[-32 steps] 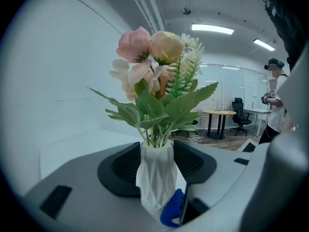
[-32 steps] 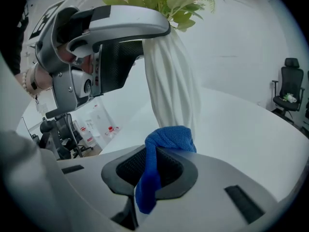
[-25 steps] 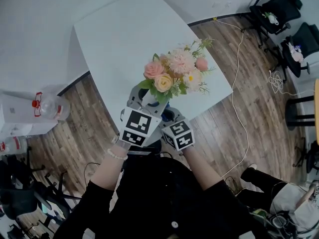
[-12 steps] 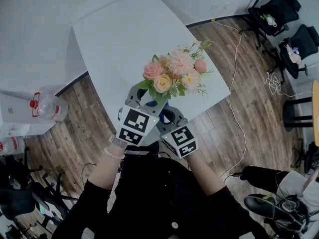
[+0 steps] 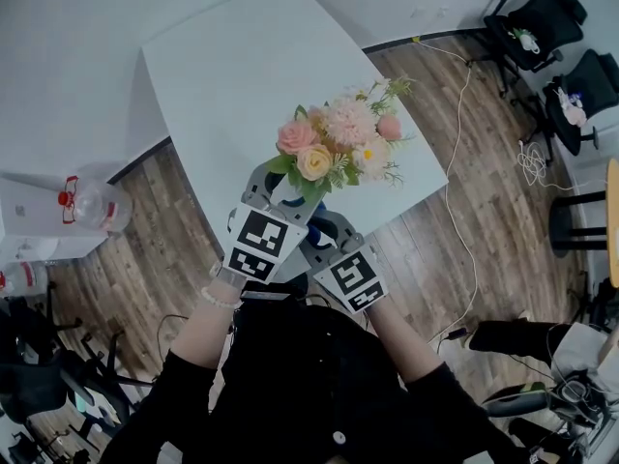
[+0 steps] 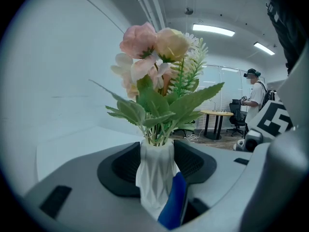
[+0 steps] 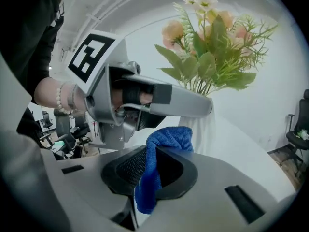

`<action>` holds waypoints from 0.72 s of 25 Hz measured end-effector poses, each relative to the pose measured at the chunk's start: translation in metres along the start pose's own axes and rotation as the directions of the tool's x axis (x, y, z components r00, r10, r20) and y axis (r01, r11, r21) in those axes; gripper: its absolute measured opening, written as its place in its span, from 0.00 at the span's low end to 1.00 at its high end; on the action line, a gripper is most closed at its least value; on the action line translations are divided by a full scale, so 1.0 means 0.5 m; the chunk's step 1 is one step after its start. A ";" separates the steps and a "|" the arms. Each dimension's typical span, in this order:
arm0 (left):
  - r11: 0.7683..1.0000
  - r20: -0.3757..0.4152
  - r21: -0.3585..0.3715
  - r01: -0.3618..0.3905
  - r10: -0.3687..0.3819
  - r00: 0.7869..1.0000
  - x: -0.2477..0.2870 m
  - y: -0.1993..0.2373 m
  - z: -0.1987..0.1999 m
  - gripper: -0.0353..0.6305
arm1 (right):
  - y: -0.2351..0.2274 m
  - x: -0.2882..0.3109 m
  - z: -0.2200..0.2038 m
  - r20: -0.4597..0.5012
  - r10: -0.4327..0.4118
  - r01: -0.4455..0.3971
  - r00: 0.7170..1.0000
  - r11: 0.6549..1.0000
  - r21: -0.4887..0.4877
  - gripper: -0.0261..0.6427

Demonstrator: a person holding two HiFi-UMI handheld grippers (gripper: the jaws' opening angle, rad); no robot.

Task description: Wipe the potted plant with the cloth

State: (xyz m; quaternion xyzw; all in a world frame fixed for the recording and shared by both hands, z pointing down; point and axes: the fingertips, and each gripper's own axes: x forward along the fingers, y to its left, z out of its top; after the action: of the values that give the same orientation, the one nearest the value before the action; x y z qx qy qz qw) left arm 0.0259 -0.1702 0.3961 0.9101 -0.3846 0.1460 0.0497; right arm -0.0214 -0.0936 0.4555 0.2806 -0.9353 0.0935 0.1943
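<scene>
White pot (image 6: 153, 175): faceted, pinched in at the neck, the bottom end of the potted plant (image 5: 334, 148). It's sitting between two dark ribbed pads.
Left claw (image 5: 274, 189): clamped on the pot, one pad on each side of it, just under where the stems come out.
Flowers (image 6: 154, 42): pink, peach and cream blooms with green leaves and ferny bits, standing upright above the pot.
Blue cloth (image 7: 166, 140): bunched up. The folded top pokes out above the pads that pinch it and a tail hangs below them. In the left gripper view it's right up against the pot's lower front, and looks to be touching.
Right claw (image 5: 325, 228): squeezed shut on the cloth, tucked in just beside the pot on the person's side, to the right of the left claw.
Desk (image 5: 242, 66): plain white top, and the pot is over its near edge. Can't tell if the pot's base actually rests on it, since the claws are in the way.
Floor (image 5: 184, 249): wood planks, showing on both sides of the pot.
Bottle (image 5: 97, 209): clear with a bit of red, well off to the pot's left.
Cable (image 5: 462, 153): white, trailing over the floor to the pot's right.
Chairs (image 5: 537, 13): black office ones, far off to the pot's right.
Person (image 6: 255, 93): standing well beyond the pot in the left gripper view.
</scene>
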 end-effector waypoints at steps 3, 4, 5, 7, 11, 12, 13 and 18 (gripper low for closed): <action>1.000 0.001 -0.003 -0.006 0.006 1.000 0.001 -0.001 -0.001 0.39 | 0.038 0.009 -0.032 -0.042 0.075 -0.076 0.996 0.997 -0.001 0.15; 1.000 0.001 -0.004 -0.006 0.006 1.000 0.001 -0.001 -0.001 0.39 | 0.054 0.014 -0.041 -0.055 0.109 -0.108 0.993 0.994 0.007 0.15; 1.000 0.001 -0.004 -0.006 0.006 1.000 0.001 -0.001 -0.002 0.39 | 0.070 0.017 -0.049 -0.068 0.145 -0.144 0.987 0.989 0.016 0.15; 1.000 0.001 -0.005 -0.006 0.006 1.000 0.000 -0.001 -0.002 0.39 | 0.100 0.023 -0.065 -0.095 0.215 -0.214 0.972 0.977 0.021 0.15; 1.000 0.001 -0.004 -0.008 0.008 1.000 0.001 -0.002 -0.001 0.39 | 0.113 0.040 -0.088 -0.129 0.273 -0.272 0.953 0.962 0.031 0.15; 1.000 0.001 -0.004 -0.008 0.008 1.000 0.001 -0.002 -0.001 0.39 | 0.104 0.047 -0.090 -0.130 0.265 -0.262 0.955 0.964 0.039 0.15; 1.000 0.000 -0.004 -0.008 0.008 1.000 0.001 -0.002 -0.002 0.39 | 0.092 0.053 -0.092 -0.129 0.251 -0.247 0.959 0.968 0.048 0.15; 1.000 -0.002 -0.004 -0.014 0.014 1.000 0.000 -0.002 -0.003 0.39 | 0.014 0.081 -0.100 -0.122 0.123 -0.108 0.985 0.986 0.123 0.15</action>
State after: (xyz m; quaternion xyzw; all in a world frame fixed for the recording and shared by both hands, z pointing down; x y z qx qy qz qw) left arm 0.0265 -0.1692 0.3977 0.9072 -0.3911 0.1463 0.0510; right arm -0.0407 -0.0934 0.5174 0.2299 -0.9285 0.1768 0.2319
